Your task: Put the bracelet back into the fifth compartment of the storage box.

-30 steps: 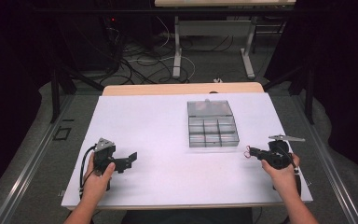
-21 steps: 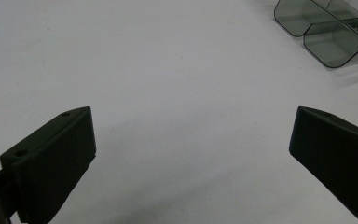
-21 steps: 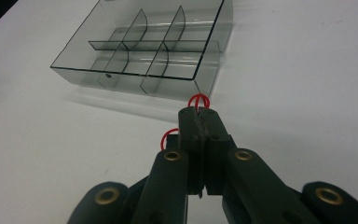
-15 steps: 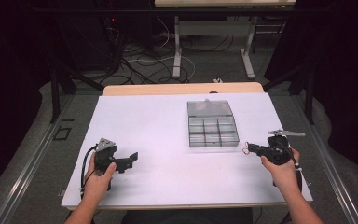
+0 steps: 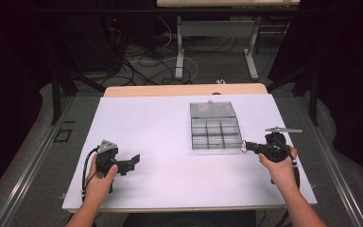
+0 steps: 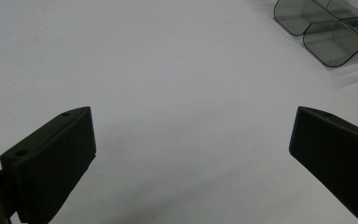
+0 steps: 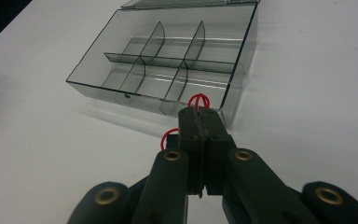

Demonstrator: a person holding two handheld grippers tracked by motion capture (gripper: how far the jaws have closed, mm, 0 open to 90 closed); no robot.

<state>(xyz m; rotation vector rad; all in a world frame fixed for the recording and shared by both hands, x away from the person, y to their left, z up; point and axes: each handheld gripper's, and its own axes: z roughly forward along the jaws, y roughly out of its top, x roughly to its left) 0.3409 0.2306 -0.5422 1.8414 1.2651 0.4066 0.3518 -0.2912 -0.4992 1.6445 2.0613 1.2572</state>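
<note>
Between the right gripper (image 7: 199,114) jaws: a small red rubber band (image 7: 198,100), pinched tight, jaws pressed together, loops poking out at the tip and on one side. Just ahead of that tip sits the clear compartment box (image 7: 168,60), lid open, its near corner almost at the jaws but not touching as far as I can tell. All six compartments look empty, so nothing is sorted yet. My read: pick is done, carry is nearly done, drop into a cell is still to do. High view agrees: right gripper (image 5: 251,146) just beside the box (image 5: 216,126) on its near right corner.

Left gripper (image 6: 191,154) jaws spread wide, nothing between them, hovering over bare white table (image 6: 144,70), box corner far off ahead-right. Idle, well apart from the action.
</note>
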